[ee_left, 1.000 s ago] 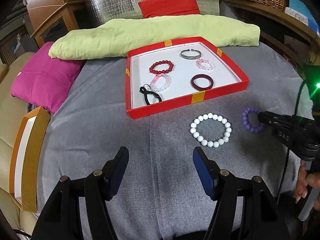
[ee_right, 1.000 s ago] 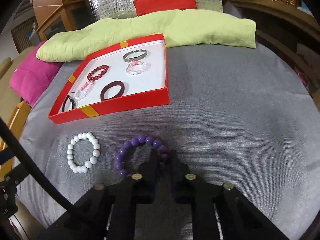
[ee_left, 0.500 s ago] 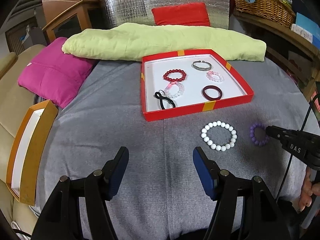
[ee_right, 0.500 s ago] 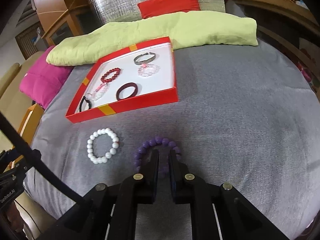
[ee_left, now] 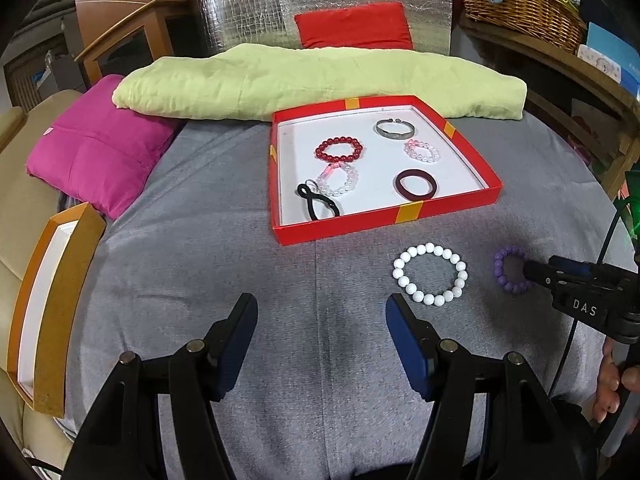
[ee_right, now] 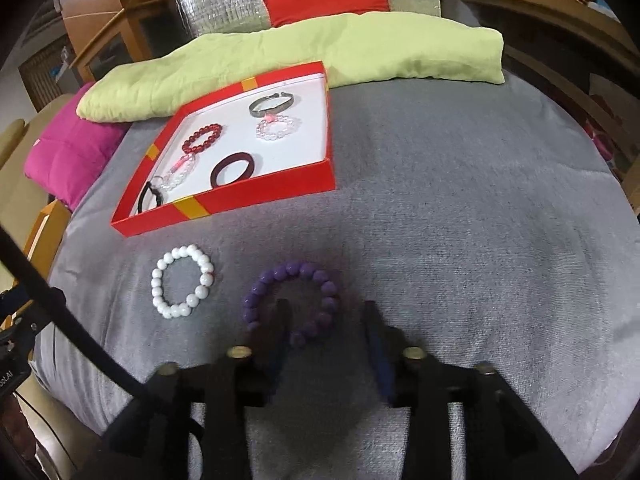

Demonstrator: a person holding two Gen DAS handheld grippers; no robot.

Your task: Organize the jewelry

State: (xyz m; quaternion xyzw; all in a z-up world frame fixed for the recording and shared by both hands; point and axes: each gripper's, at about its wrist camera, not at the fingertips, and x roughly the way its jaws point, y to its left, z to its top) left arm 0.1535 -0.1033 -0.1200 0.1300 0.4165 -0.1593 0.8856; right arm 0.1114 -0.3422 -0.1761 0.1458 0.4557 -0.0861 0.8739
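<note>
Green cushion touches red tray behind

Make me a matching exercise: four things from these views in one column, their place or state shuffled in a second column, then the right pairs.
1. purple bead bracelet
2. white bead bracelet
3. dark red bangle
4. left claw

A. in the red tray, near its front wall
B. open, over bare grey cloth
C. on the cloth, at the right claw tips
D. on the cloth between tray and left claw

Pairs: 1-C, 2-D, 3-A, 4-B
</note>
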